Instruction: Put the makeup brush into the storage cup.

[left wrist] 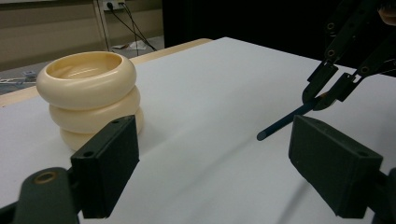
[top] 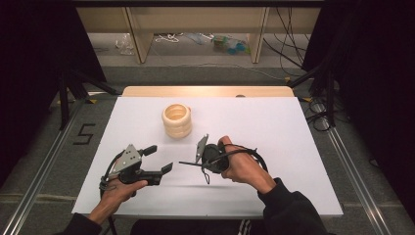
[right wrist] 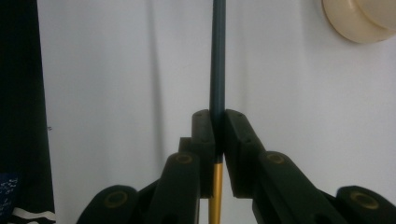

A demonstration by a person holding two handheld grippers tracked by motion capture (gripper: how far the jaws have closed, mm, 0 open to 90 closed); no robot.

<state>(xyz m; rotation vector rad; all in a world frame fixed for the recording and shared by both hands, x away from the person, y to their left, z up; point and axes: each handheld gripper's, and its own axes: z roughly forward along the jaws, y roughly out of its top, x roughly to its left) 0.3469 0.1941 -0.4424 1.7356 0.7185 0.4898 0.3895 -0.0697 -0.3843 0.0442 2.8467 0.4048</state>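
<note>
Looking down from the high view, the right tongs (top: pixel 195 162) sit near the middle of the white surface (top: pixel 274 127), clenched on a thin dark pencil (top: pixel 188 163) that juts out level toward the left; the left tongs (top: pixel 159 159) wait just to its left with jaws spread and nothing between them; a cream stacked-ring holder (top: pixel 176 120) stands farther off, well apart from both.

From the left gripper view, the left tongs (left wrist: pixel 212 158) are plainly released, their two black pads wide apart; beyond them the pencil (left wrist: pixel 287 120) hangs above the surface, its free blunt end nearest, the right tongs (left wrist: pixel 322 99) pinching its far part; the ring holder (left wrist: pixel 88 95) stands upright at the left, its mouth open on top.

From the right gripper view, the right tongs (right wrist: pixel 218 135) press both pads flat on the pencil (right wrist: pixel 217 56); the dark shaft runs straight away from them, and a yellow stretch shows behind the pads; the holder's rim (right wrist: pixel 359 21) peeks in at the upper right.

I'd judge the pencil light and stiff, but slim, round and smooth, so apt to swivel or slip in a flat pinch; a second hold on the free dark shaft, square across it and near the end, would steady it.
</note>
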